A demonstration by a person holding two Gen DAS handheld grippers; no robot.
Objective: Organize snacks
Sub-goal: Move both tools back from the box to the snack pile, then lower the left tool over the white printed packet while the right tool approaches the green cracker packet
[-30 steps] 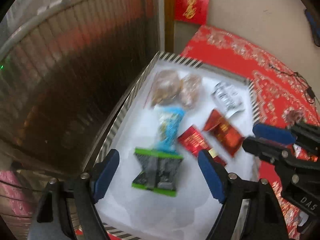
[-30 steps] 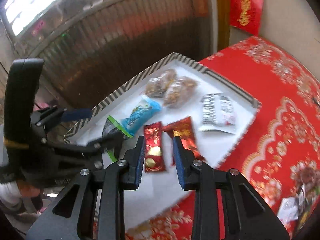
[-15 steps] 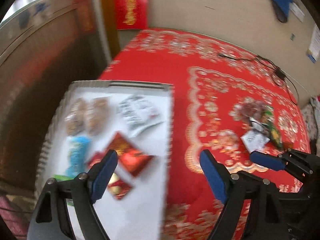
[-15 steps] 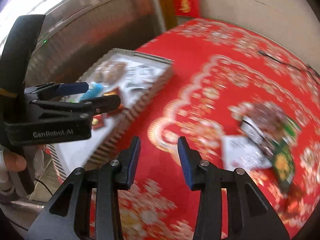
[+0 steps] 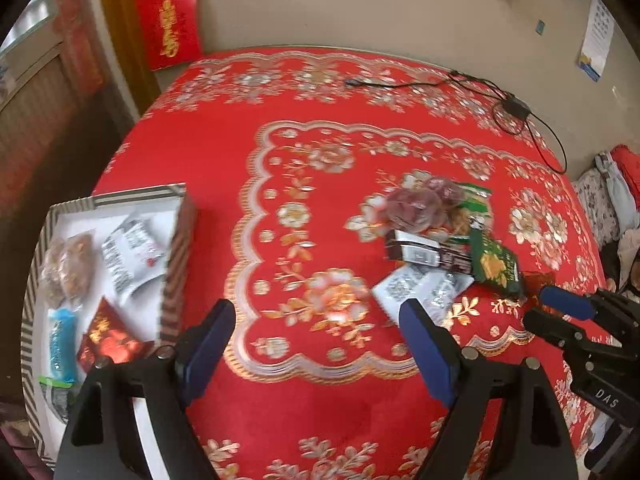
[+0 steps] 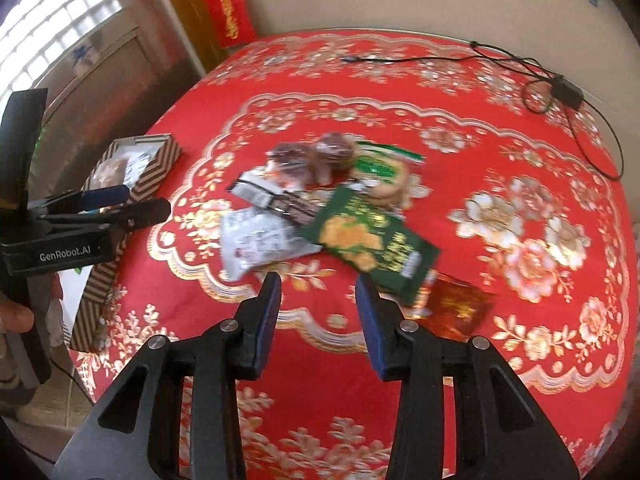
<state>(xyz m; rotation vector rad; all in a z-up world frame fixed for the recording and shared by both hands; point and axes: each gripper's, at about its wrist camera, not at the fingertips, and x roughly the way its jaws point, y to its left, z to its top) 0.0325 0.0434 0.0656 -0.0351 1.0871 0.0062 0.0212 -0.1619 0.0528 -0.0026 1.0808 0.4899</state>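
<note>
A loose pile of snacks lies on the red flowered tablecloth: a green packet (image 6: 372,240), a white packet (image 6: 260,240), a dark bar (image 6: 276,198), clear-wrapped brown sweets (image 6: 312,156) and a red-brown packet (image 6: 456,304). My right gripper (image 6: 318,284) hovers just in front of the pile, jaws partly apart with nothing between them. My left gripper (image 5: 316,312) is wide open over bare cloth, left of the white packet (image 5: 420,292) and green packet (image 5: 496,266). The striped box (image 5: 176,264) at the left holds several sorted snacks, among them a red packet (image 5: 108,340) and a blue one (image 5: 62,344).
A black cable with an adapter (image 5: 516,108) lies at the table's far right. A red hanging (image 5: 168,20) is on the wall behind. The striped box (image 6: 156,168) sits at the table's left edge. A person's hand (image 6: 16,312) holds the left gripper (image 6: 132,204).
Both grippers swung right, from above the striped box to over the tablecloth near the snack pile. The right jaws went from nearly shut to partly apart. The left stayed wide.
</note>
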